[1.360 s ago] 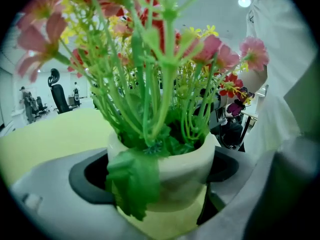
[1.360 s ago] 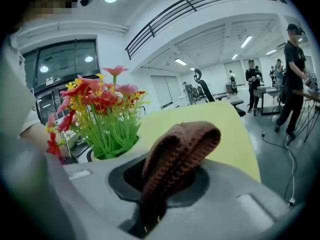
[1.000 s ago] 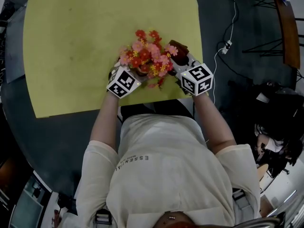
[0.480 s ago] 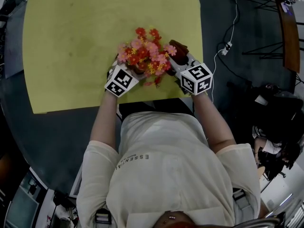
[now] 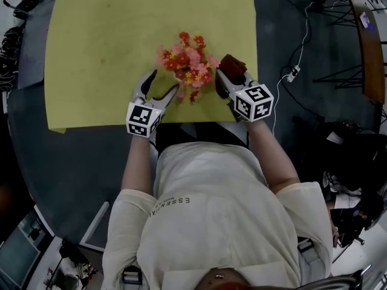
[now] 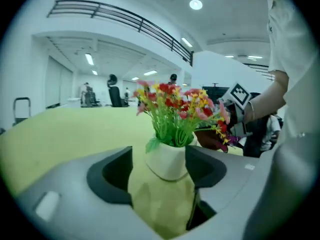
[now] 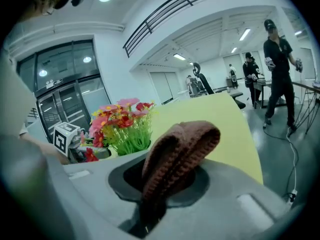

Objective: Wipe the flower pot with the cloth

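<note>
The flower pot (image 6: pixel 167 161) is white and stands upright on the yellow-green table cover (image 5: pixel 103 47), in its right half and nearer your edge than the far one. From the head view its body is hidden under the red, pink and yellow flowers (image 5: pixel 188 65) that fill it.

Your left gripper (image 5: pixel 161 87) sits just beside the pot on its near left. Its jaws are spread wide and carry nothing. In the left gripper view the pot shows in the gap ahead of the two tips; contact with either tip cannot be confirmed.

Your right gripper (image 5: pixel 226 81) lies on the opposite side of the flowers, close to them. Its jaws are clamped on the brown knitted cloth (image 7: pixel 180 149), which bulges up in a folded hump above the grip. Whether the cloth touches the pot cannot be told.

Beyond the cover's right edge, a white cable (image 5: pixel 296 47) runs across the dark floor. In the right gripper view, a person (image 7: pixel 277 64) in dark clothing stands in the background.
</note>
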The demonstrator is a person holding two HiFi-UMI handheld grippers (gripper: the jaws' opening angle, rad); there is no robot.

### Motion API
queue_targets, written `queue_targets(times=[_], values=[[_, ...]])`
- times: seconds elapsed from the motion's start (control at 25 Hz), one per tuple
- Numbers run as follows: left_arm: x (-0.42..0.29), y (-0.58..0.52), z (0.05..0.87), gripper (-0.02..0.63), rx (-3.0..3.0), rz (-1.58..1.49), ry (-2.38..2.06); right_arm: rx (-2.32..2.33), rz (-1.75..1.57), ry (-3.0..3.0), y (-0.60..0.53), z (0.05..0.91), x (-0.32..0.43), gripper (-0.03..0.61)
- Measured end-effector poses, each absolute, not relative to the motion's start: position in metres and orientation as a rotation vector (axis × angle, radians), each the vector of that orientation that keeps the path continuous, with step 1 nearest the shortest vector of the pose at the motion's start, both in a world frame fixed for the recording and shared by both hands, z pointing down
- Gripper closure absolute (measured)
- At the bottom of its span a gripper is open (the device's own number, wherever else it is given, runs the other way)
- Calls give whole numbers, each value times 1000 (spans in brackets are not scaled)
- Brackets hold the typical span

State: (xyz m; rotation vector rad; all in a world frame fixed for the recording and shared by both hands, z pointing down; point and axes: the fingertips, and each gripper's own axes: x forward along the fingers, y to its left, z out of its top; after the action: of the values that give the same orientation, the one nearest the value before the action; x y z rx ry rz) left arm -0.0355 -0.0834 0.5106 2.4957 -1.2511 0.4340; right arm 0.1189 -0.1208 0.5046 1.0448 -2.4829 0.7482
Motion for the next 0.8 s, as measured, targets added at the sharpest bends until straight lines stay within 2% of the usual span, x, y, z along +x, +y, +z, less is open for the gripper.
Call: queue_targets(times=[0.12, 0.28, 0.56, 0.8], values=[[-61, -73, 479, 456, 2397, 306, -1571, 1020, 749, -2489, -106, 499, 125, 531], [-74, -58, 442, 589, 2322, 207, -1810, 996, 693, -2500, -84, 489, 131, 531], [-71, -21, 402, 600, 2289, 75, -1747, 1088, 528, -2541, -54, 457, 129, 532], [-78, 43, 390, 600, 2269, 39, -1681, 1176, 499, -2550, 20, 442, 122, 532]])
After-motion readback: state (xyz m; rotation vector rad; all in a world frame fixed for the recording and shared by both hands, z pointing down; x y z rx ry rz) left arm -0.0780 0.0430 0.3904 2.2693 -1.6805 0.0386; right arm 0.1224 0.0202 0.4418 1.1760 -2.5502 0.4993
